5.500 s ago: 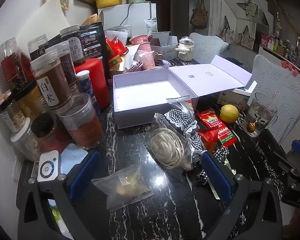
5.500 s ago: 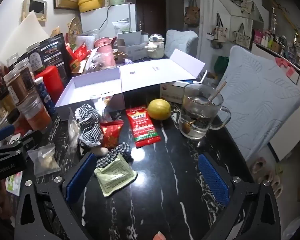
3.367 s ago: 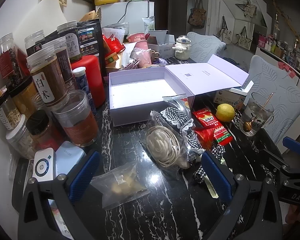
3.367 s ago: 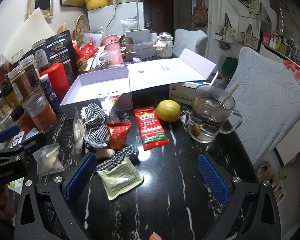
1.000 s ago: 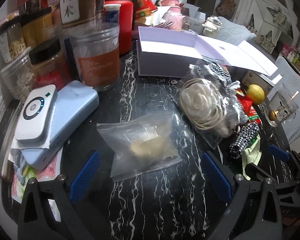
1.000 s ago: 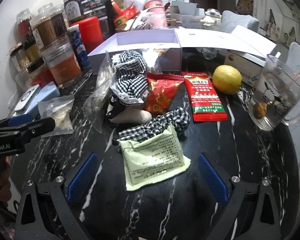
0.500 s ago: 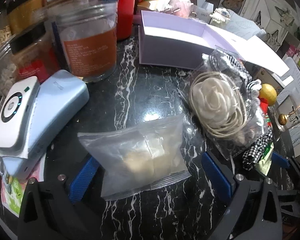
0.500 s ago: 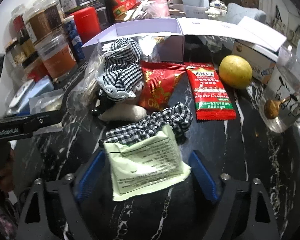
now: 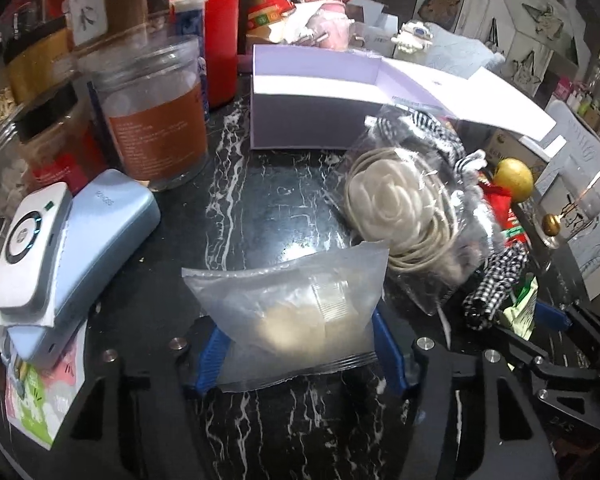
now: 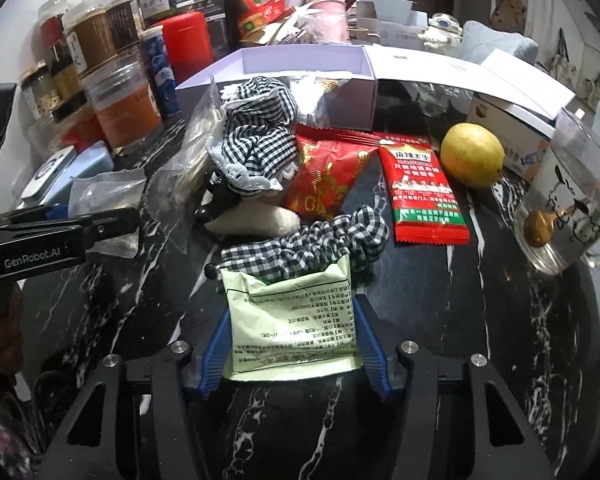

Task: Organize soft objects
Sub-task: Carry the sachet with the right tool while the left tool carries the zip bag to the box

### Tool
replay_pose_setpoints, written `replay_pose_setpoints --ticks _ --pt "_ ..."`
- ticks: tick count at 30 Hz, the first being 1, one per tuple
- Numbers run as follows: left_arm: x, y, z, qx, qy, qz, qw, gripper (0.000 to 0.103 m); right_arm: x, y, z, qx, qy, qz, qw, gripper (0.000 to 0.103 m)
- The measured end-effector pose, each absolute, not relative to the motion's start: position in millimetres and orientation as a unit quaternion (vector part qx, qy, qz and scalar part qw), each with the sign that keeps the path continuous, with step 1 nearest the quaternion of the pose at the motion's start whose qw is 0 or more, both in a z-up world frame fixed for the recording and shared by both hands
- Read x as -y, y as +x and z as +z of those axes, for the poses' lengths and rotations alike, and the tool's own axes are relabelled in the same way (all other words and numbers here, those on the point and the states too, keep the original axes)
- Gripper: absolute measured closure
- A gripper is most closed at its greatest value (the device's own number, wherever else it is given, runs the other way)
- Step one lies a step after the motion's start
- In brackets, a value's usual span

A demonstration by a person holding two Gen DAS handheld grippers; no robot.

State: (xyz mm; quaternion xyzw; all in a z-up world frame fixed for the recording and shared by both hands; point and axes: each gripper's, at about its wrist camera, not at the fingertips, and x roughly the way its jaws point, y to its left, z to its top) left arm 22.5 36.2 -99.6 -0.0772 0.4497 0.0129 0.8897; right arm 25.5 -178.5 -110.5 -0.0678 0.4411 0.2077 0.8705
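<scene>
Glossy black marble table (image 10: pixel 500 320), clear plastic bag (image 9: pixel 296 304), checked cloth scrunchie (image 10: pixel 312 244).

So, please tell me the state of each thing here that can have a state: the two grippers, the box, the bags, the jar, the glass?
left gripper: shut on clear bag
right gripper: shut on green packet
lavender box: open, lid folded out flat
flower bag: lying on table, untouched
orange jar: upright, partly filled
glass mug: upright, holding liquid

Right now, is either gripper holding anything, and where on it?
Left gripper pinches the clear plastic bag by its side edges; right gripper pinches the pale green packet by its side edges.
</scene>
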Motion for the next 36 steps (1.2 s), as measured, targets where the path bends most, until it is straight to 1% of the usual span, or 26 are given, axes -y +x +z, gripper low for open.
replay_pose_setpoints --ticks 15,19,27,36 --pt "-19 -16 -55 -0.384 -0.065 -0.008 0.921 0.040 203 -8 -86 -0.415 -0.016 0.214 0.884 0.046" --pt "-15 -21 -40 -0.361 -0.067 -0.018 0.930 0.040 202 -14 -75 -0.400 -0.023 0.223 0.888 0.046" --pt "-7 -17 -13 -0.325 -0.063 -0.034 0.943 0.040 200 -12 -47 -0.368 -0.033 0.237 0.898 0.046" --pt "-3 10 17 -0.294 -0.059 -0.064 0.952 0.040 193 10 -15 -0.340 -0.024 0.265 0.902 0.046"
